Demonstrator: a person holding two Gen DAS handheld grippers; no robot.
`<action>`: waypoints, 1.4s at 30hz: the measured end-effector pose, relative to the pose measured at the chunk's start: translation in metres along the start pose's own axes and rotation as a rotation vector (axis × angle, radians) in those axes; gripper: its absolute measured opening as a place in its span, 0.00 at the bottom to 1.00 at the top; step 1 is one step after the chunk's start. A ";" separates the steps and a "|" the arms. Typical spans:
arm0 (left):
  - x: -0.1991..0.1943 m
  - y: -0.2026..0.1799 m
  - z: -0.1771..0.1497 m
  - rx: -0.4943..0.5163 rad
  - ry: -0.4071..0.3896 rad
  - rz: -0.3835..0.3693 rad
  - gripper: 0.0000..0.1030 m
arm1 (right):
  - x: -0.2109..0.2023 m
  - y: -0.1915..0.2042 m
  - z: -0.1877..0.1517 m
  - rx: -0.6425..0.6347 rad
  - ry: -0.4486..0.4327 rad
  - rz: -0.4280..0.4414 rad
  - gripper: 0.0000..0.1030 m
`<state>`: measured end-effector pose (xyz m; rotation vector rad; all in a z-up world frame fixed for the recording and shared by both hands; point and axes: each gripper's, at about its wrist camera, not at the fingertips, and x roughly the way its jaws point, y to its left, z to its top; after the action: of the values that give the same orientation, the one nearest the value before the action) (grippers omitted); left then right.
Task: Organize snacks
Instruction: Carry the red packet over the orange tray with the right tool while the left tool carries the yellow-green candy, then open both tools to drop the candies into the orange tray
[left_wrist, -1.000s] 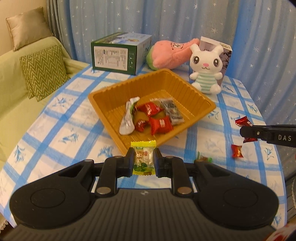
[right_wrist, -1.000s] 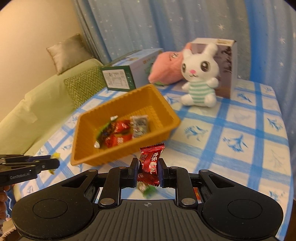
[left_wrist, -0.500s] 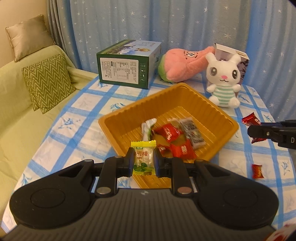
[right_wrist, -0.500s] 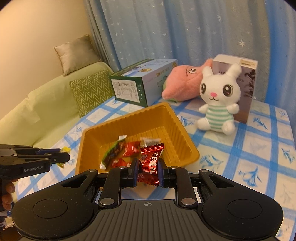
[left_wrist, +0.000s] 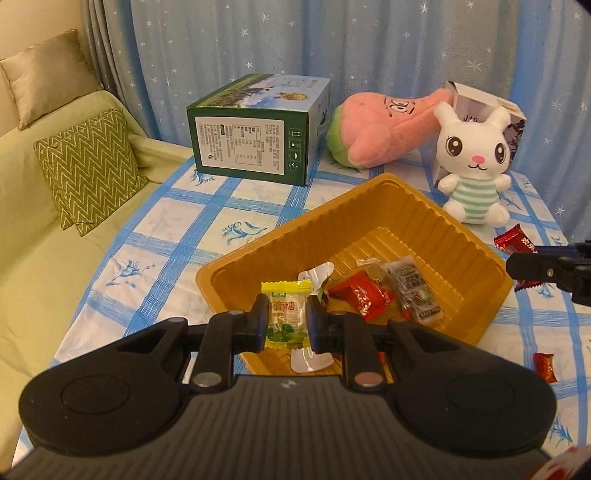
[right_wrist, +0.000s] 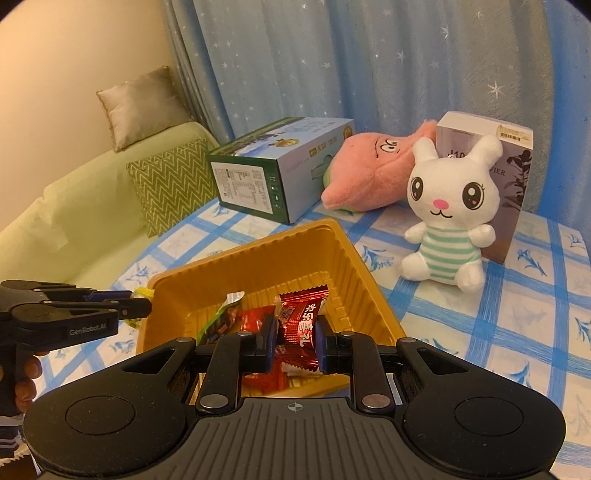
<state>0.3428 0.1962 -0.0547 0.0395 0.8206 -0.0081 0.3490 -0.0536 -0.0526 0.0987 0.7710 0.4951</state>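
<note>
An orange plastic tray (left_wrist: 424, 206) sits on the checked table and holds several wrapped snacks. My left gripper (left_wrist: 286, 317) is shut on a yellow-green candy (left_wrist: 286, 314), held over the tray's near left rim. My right gripper (right_wrist: 295, 332) is shut on a red candy (right_wrist: 301, 325), held over the tray's (right_wrist: 343, 251) near edge. The right gripper also shows at the right edge of the left wrist view (left_wrist: 517, 264), the left gripper at the left of the right wrist view (right_wrist: 142, 304). A small red candy (left_wrist: 545, 365) lies loose on the table to the tray's right.
A green and white box (left_wrist: 255, 133), a pink plush (left_wrist: 384, 129), a white rabbit plush (left_wrist: 474, 162) and a pale carton (right_wrist: 502, 166) stand behind the tray. A green sofa with a zigzag cushion (left_wrist: 88, 170) lies left of the table.
Both grippers have moved forward toward the tray with their candies held. The tray now looks closer and lies under both sets of fingers.
</note>
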 end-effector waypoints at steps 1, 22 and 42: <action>0.004 0.000 0.001 0.001 0.007 0.002 0.19 | 0.003 0.000 0.001 0.000 0.002 0.000 0.21; 0.059 0.012 0.005 -0.017 0.102 0.029 0.24 | 0.037 -0.013 0.008 0.028 0.041 -0.024 0.21; 0.048 0.008 0.010 -0.034 0.094 -0.006 0.24 | 0.070 -0.028 0.020 -0.020 0.049 -0.010 0.21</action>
<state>0.3832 0.2044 -0.0831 0.0052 0.9143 0.0026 0.4164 -0.0439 -0.0904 0.0640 0.8138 0.4976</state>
